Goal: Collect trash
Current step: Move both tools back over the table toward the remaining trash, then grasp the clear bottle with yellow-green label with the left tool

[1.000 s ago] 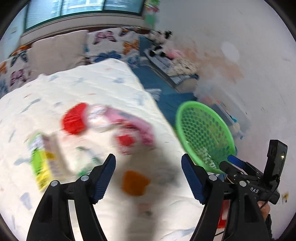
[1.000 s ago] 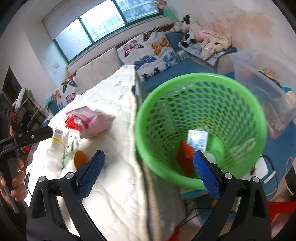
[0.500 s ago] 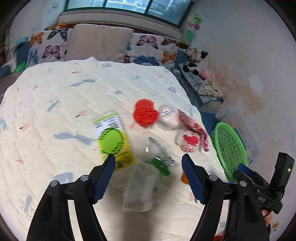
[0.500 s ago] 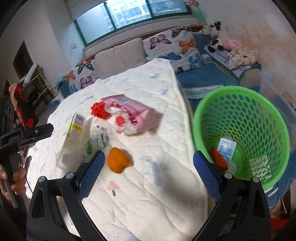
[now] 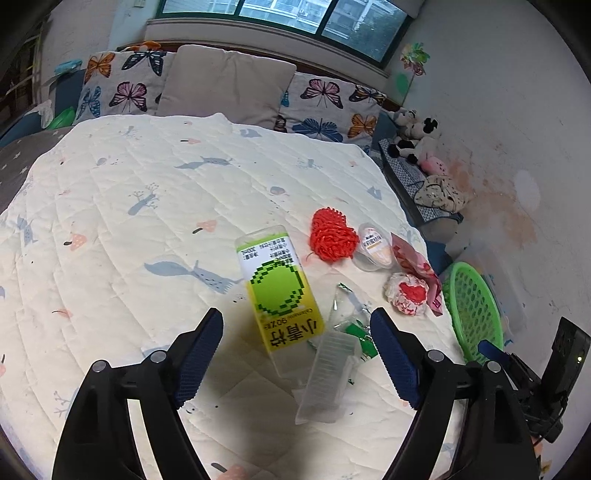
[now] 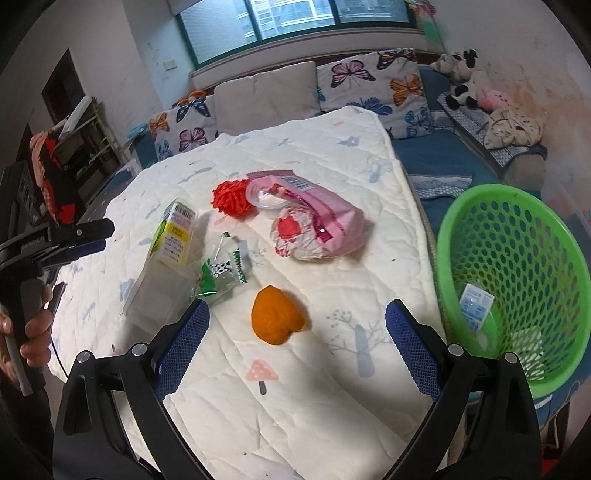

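A: What are the two grippers doing?

B: The left gripper (image 5: 295,350) hangs over the quilt (image 5: 129,229) with its jaws spread wide and nothing between them. Just ahead of its fingertips lies a clear bottle with a green and yellow label (image 5: 282,291), flat on its side. The right gripper (image 6: 297,332) is just as wide and just as empty, with an orange peel (image 6: 275,319) lying on the quilt between its fingers.

A: And the rest of the trash?

B: Beside the bottle sits a crumpled clear wrapper with green print (image 6: 221,273). Farther out lies a red mesh ball (image 5: 332,234), touching a small clear cup (image 5: 375,247). Next to that is a pink packet (image 6: 325,216) with a crumpled white and red wrapper (image 6: 295,236) against it.

A: Where is the bin?

B: The green basket (image 6: 554,206) stands off the quilt's edge, to the right of the right gripper. A few pieces lie in its bottom, among them a small white and blue packet (image 6: 474,301).

A: Anything beyond?

B: Butterfly cushions (image 5: 122,83) line the back under the window (image 5: 295,14), and stuffed toys (image 6: 461,79) sit at the right.
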A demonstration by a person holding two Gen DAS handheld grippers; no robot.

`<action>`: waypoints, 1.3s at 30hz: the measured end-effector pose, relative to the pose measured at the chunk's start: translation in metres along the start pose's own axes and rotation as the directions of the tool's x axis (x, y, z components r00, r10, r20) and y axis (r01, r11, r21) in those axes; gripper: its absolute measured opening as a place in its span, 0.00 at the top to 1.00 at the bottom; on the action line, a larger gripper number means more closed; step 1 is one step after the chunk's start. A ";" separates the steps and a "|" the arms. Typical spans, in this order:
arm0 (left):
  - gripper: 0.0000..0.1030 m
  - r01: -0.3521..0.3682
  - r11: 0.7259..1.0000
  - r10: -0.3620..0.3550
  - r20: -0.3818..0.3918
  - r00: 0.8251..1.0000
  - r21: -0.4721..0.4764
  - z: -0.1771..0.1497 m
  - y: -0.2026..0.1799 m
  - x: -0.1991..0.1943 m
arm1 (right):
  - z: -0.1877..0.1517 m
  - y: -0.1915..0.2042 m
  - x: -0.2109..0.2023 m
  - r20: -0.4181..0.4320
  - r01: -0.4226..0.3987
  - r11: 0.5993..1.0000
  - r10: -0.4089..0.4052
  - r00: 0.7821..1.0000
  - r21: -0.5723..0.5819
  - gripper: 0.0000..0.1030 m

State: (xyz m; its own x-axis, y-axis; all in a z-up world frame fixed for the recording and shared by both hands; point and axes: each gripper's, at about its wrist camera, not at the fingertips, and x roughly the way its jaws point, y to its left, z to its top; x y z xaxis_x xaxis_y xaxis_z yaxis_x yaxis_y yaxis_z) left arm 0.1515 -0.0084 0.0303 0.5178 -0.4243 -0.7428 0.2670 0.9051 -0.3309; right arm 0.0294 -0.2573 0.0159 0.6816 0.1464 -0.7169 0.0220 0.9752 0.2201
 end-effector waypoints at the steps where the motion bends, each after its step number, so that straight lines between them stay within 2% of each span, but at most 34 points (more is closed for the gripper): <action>1: 0.23 -0.001 1.000 0.001 0.001 1.000 -0.003 0.000 0.001 0.000 | 0.000 0.001 0.001 -0.002 -0.002 1.000 0.002 1.000 -0.005 0.07; 17: 0.23 -0.028 0.997 0.028 0.001 1.000 -0.069 -0.005 0.032 -0.007 | 0.003 0.023 0.013 -0.022 -0.027 0.998 0.026 0.999 -0.058 0.07; 31: 0.23 -0.013 0.997 0.014 0.006 1.000 -0.075 0.002 0.036 -0.007 | -0.001 0.025 0.011 -0.008 -0.034 0.997 0.033 0.999 -0.076 0.08; 39: 0.23 -0.025 0.996 0.022 -0.033 0.999 -0.082 0.006 0.036 0.007 | 0.000 0.040 0.024 -0.033 -0.073 0.990 0.070 0.997 -0.124 0.10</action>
State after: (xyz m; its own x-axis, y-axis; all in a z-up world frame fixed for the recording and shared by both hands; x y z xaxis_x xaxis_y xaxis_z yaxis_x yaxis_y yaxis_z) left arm 0.1698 0.0210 0.0172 0.4963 -0.4032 -0.7688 0.1865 0.9144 -0.3592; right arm 0.0463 -0.2152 0.0073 0.6571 0.2193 -0.7212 -0.1185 0.9749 0.1885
